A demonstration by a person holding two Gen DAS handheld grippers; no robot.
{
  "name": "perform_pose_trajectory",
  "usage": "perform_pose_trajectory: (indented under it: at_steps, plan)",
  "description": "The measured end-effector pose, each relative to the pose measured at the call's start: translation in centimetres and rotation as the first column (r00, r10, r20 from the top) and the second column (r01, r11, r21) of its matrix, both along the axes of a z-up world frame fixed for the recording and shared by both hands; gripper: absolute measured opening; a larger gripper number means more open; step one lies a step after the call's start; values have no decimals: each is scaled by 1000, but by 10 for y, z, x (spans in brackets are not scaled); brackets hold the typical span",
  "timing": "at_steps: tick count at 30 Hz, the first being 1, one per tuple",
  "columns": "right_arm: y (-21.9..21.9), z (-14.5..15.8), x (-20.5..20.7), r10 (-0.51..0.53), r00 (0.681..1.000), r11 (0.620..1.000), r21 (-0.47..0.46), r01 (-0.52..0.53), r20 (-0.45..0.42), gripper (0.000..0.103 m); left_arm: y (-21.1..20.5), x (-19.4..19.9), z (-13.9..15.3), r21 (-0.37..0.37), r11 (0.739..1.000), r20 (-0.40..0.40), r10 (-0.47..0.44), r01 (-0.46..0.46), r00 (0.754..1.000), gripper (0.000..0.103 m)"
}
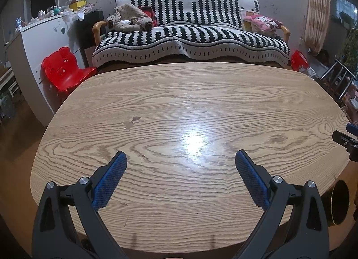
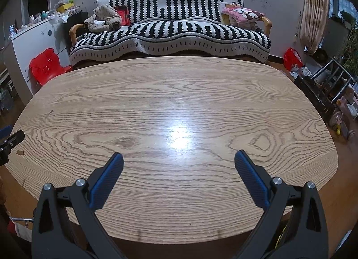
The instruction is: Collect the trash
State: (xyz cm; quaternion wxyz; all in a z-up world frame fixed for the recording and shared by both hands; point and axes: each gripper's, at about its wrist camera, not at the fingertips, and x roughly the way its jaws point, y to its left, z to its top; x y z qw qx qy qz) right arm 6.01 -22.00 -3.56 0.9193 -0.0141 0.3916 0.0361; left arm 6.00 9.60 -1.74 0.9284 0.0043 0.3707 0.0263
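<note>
Both the left gripper (image 1: 180, 158) and right gripper (image 2: 179, 158) hover, blue ribbed fingers spread, over the oval woodgrain tabletop's (image 1: 190, 107) near edge.

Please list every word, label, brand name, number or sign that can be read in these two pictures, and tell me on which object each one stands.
None can be read.
Pink cartoon cushion on the sofa: a printed picture, no legible letters.
Red bag on the floor: white marks, too blurred to read.
Yellow box on the white cabinet: too small to read.
Wooden table: no writing visible.
</note>
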Motion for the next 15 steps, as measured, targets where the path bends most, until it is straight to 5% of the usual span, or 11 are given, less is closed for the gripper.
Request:
perform_pose_trajectory:
  at_steps: [15]
  plan:
    - [-4,1,0,-2,1000,1000,-1,2,3,96,-1,-1,1,5,1000,-1,0,0,1000,95]
